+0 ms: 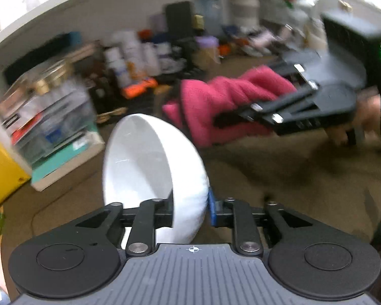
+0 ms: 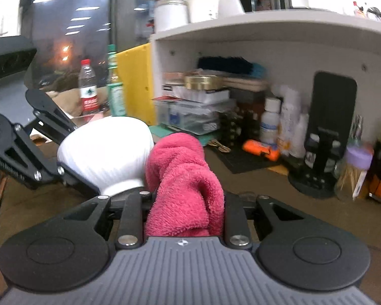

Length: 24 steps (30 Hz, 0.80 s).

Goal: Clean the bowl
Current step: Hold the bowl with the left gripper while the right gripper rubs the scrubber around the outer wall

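My left gripper (image 1: 190,211) is shut on the rim of a white bowl (image 1: 144,167), holding it on edge above the brown table with its opening turned left. The bowl also shows in the right wrist view (image 2: 106,150), its ribbed outside facing me, with the left gripper (image 2: 71,178) clamped at its base. My right gripper (image 2: 185,203) is shut on a bunched pink towel (image 2: 185,185). In the left wrist view the towel (image 1: 223,101) hangs from the right gripper (image 1: 231,119) just right of and behind the bowl, apart from it.
A white shelf (image 2: 266,33) overhangs the cluttered back of the brown table (image 1: 279,178): clear plastic boxes (image 1: 50,117), bottles (image 2: 270,124), an orange object (image 2: 261,150), a black phone stand (image 2: 327,132), a purple-lidded toothpick jar (image 2: 355,170). A yellow panel (image 2: 137,81) and drink bottles (image 2: 89,89) stand left.
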### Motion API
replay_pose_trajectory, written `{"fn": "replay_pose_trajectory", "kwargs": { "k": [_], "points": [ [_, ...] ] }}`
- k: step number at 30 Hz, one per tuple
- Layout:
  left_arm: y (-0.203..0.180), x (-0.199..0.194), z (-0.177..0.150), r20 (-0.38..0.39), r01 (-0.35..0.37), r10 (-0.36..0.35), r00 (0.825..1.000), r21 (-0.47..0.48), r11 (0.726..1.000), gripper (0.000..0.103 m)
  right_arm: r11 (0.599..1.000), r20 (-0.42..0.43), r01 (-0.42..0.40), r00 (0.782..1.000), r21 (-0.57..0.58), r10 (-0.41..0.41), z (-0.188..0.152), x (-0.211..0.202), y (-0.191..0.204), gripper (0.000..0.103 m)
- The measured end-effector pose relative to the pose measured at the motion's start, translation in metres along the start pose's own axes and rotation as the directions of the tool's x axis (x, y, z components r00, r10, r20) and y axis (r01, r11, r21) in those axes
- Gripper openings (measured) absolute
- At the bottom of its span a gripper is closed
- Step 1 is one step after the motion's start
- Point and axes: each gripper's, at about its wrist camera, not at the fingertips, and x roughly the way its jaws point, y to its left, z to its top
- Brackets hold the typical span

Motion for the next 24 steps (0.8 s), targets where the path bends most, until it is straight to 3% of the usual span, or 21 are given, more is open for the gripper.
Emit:
{"fn": "replay_pose_trajectory", "kwargs": {
  "k": [2,6,9,12,14,20,24],
  "points": [
    [0.0,0.004,-0.001,0.002,0.002,-0.002,1.0,0.006,1.0,0.029,0.999,0.012,0.031,0.999,0.035,-0.031,0.002,0.007,-0.01,0.026],
    [-0.003,0.01,-0.004,-0.014,0.029,-0.029,0.999,0.013,0.999,0.027,0.999,0.034,0.041,0.999,-0.012,-0.041,0.018,0.005,-0.007,0.026],
    [-0.008,0.019,-0.008,-0.069,0.012,-0.009,0.998,0.046,0.999,0.028,0.997,0.01,0.029,1.0,-0.069,-0.029,0.025,0.012,0.003,0.026],
    [-0.007,0.015,-0.01,-0.091,0.006,-0.002,0.996,0.036,0.999,0.021,0.978,-0.064,-0.131,0.99,-0.16,0.122,0.02,-0.002,0.04,0.026],
    [-0.004,0.012,-0.013,-0.092,0.004,-0.001,0.996,0.028,1.0,0.021,0.966,-0.074,-0.179,0.983,-0.187,0.168,0.018,-0.012,0.054,0.026],
    [-0.01,0.011,-0.012,-0.097,-0.025,0.029,0.995,0.043,0.999,0.021,0.966,-0.042,-0.143,0.99,-0.215,0.138,0.024,-0.018,0.073,0.026],
    [-0.009,0.014,-0.007,-0.097,-0.09,0.094,0.991,0.04,0.995,0.026,0.995,-0.009,-0.047,0.999,-0.089,0.047,0.031,0.007,0.042,0.027]
  ]
}}
